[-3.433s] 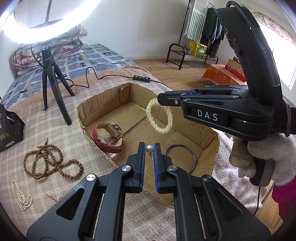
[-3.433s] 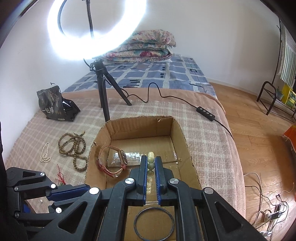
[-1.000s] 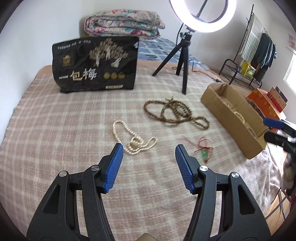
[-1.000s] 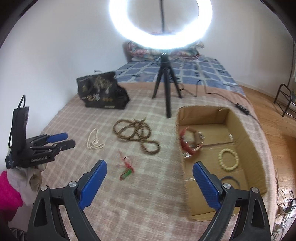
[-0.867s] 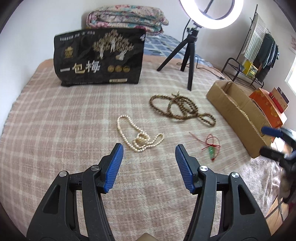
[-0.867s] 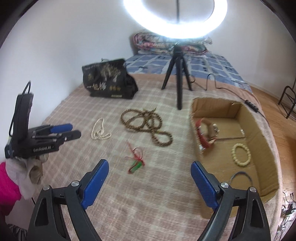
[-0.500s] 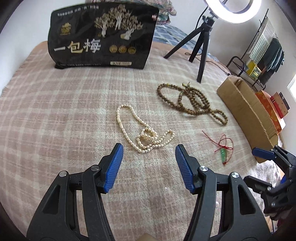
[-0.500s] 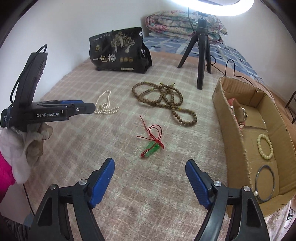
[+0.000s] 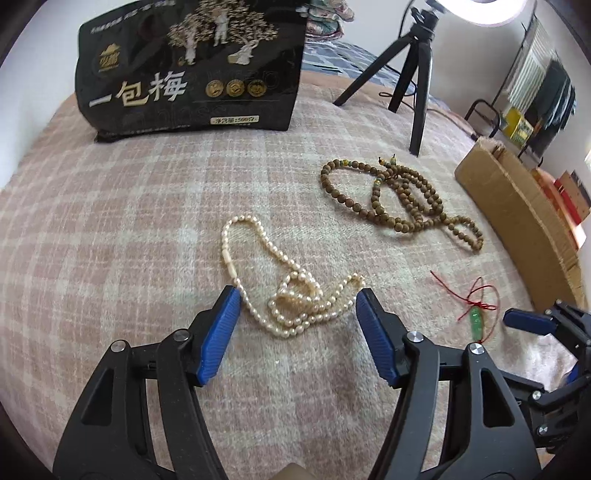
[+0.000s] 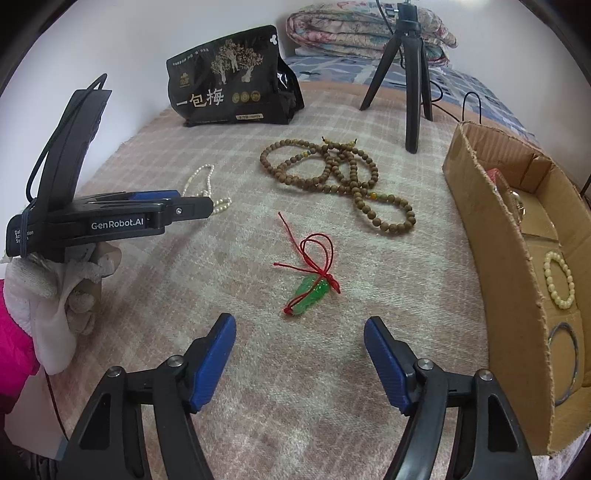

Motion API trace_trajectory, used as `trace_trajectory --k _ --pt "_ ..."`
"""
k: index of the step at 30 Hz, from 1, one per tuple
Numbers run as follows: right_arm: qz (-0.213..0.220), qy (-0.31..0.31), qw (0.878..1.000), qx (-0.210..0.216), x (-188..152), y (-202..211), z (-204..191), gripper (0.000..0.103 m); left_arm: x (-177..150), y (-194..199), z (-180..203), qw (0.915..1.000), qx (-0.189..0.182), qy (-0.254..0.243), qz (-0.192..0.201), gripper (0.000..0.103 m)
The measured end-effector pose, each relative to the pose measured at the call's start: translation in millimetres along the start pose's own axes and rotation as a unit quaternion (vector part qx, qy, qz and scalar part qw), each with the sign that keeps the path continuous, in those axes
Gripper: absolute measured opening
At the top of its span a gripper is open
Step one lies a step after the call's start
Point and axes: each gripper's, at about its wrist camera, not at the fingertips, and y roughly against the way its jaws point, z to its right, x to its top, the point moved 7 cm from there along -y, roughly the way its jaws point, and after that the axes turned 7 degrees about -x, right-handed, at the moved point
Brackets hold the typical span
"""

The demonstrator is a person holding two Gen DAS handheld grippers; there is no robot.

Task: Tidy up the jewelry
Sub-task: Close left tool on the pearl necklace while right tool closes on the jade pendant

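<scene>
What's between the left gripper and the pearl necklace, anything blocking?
Nothing visible. The open left gripper already frames the white pearl necklace lying bunched on the pink plaid blanket. The brown wooden bead strand lies apart, farther off to the right.

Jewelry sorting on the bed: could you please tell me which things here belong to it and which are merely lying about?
Belongs to the job:
pearl necklace
wooden bead strand
green pendant
cardboard box
cream bracelet
metal bangle

Just lying about:
black snack bag
tripod
folded quilts
</scene>
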Motion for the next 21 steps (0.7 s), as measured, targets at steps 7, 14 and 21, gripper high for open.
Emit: trace_trajectory --k 7,14,21 --pt "-0.002 0.000 1.000 -0.015 5 -13 1 0.065 4 -9 6 0.9987 0.035 -0.037 0.009 0.067" --pt "-0.002 0.017 0.999 -0.029 12 -18 -4 0.038 6 -11 4 0.9982 0.041 -0.038 0.019 0.061" --pt "-0.001 0.023 0.999 -0.023 13 -19 -9 0.022 8 -6 -6 0.9983 0.042 -0.030 0.025 0.018"
